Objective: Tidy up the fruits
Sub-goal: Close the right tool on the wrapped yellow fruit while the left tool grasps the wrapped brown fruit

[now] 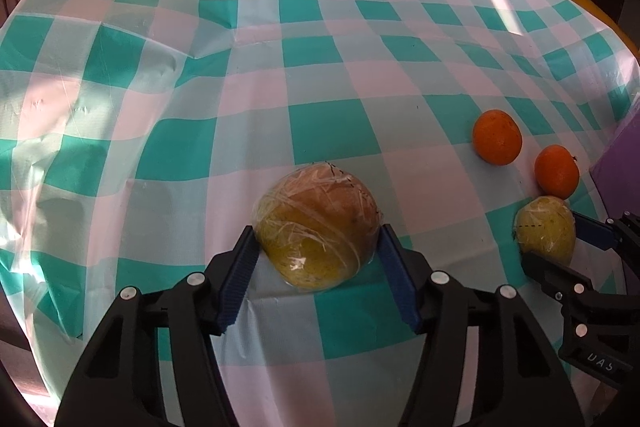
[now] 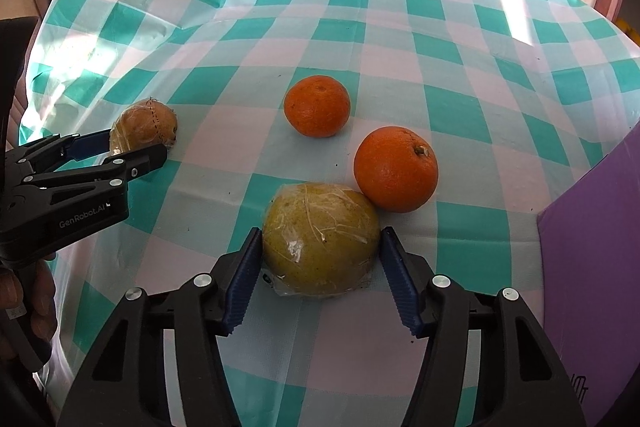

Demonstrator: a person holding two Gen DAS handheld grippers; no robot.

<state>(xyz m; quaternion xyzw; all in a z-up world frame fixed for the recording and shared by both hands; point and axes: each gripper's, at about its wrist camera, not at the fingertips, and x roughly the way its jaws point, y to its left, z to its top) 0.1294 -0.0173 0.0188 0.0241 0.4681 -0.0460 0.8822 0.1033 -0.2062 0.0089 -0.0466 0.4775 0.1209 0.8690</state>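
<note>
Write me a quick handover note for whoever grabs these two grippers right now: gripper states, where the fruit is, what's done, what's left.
Left gripper: pads against the browner wrapped fruit, which rests on the checked tablecloth.
Right gripper: pads against the yellow-green wrapped fruit, also on the cloth, touching the larger orange.
Smaller orange sits apart, farther back. Purple box stands at the right edge.
Done: both wrapped fruits gripped, neither visibly lifted.
Left: move all four fruits, probably towards the box.
</note>
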